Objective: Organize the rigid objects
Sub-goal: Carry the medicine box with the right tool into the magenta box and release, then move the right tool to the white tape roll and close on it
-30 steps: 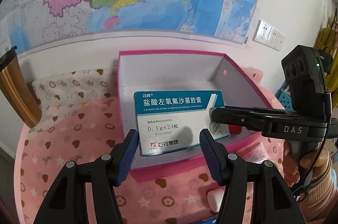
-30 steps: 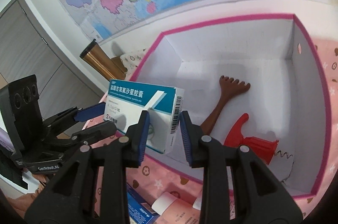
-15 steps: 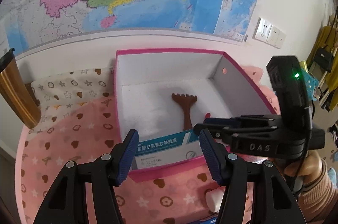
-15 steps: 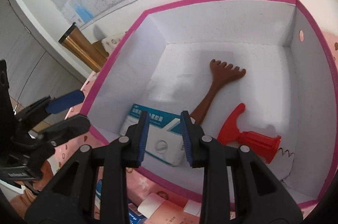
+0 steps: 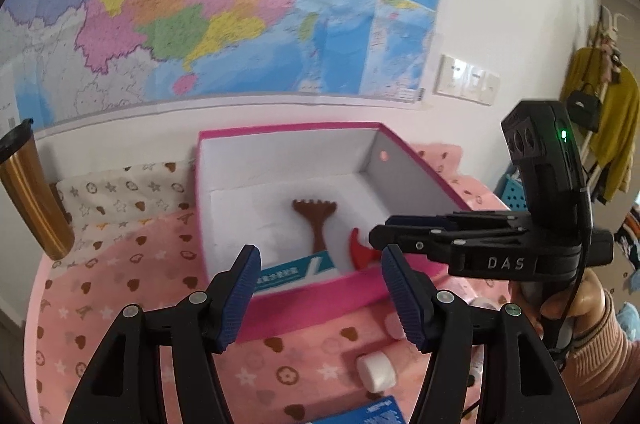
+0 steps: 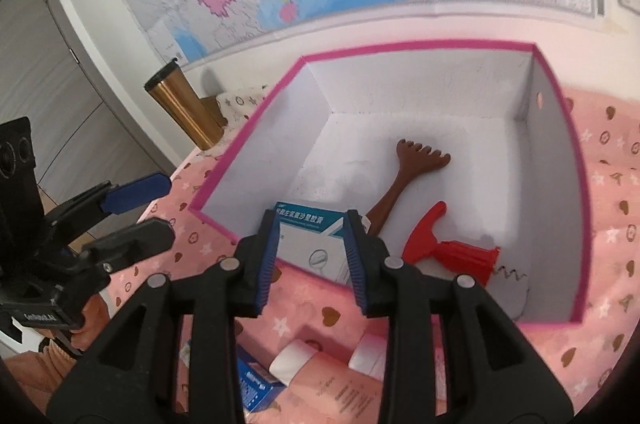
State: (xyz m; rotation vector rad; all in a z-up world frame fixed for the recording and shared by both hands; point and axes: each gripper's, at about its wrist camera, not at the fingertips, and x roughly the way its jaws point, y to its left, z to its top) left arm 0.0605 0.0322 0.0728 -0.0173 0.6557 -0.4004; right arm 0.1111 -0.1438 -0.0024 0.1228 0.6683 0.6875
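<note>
the medicine box (image 6: 310,240), white with a teal band, lies flat on the floor of the pink-rimmed box (image 6: 582,208), in its near corner, close against the near wall. in the right wrist view the right gripper (image 6: 310,256) is above the near rim and its two blue pads (image 6: 267,256) frame the medicine box in the picture, but they do not press on it; the box lies lower, on the floor, and the jaws stand a little apart with nothing between them. in the left wrist view the left gripper (image 5: 320,294) is in front of the near wall, outside the pink-rimmed box, and its jaws are opening; nothing is between them, only the pink wall and a strip of the medicine box (image 5: 294,274) are seen behind the gap. the right gripper (image 5: 380,230) reaches in from the right side, over the near right corner of the box. beside the medicine box lie a brown back scratcher (image 6: 404,180), whose handle end goes behind the medicine box, and a red corkscrew (image 6: 448,250), to the right and apart from it. the pink-rimmed box stands on a pink cloth with hearts and stars (image 5: 132,272). a gold tumbler (image 5: 30,192) stands at the left, well apart.
</note>
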